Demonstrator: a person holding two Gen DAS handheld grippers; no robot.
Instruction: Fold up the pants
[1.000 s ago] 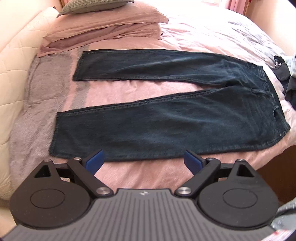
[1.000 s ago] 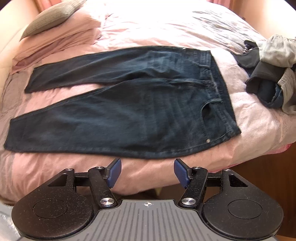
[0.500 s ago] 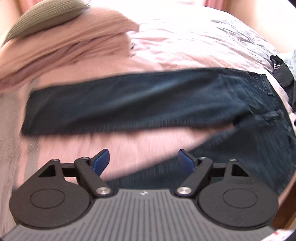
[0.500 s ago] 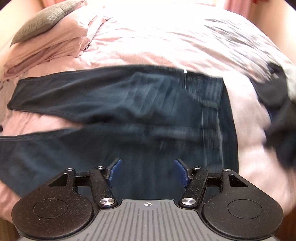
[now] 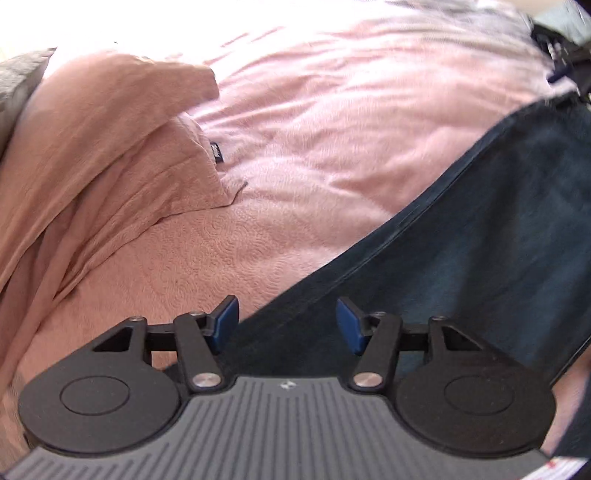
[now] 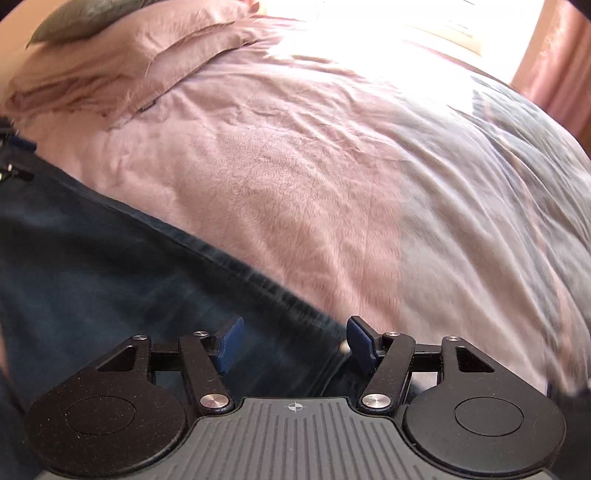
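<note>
right claw [image 6: 291, 341]: wide open, nothing in it | dark pants [image 6: 110, 266] under it (a bit blurry) | on pink bed [image 6: 295, 147] | pillows [image 6: 110, 62] far back

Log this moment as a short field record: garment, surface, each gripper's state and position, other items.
garment: dark blue pants, lying flat on the bed, not yet folded
surface: pink bedspread
left gripper: jaws open, low over the far edge of the pants, holding nothing
right gripper: jaws open, low over the far edge of the pants, holding nothing
other items: pink pillows at the head of the bed; grey cushion on top of them
image quality: both views motion-blurred
</note>
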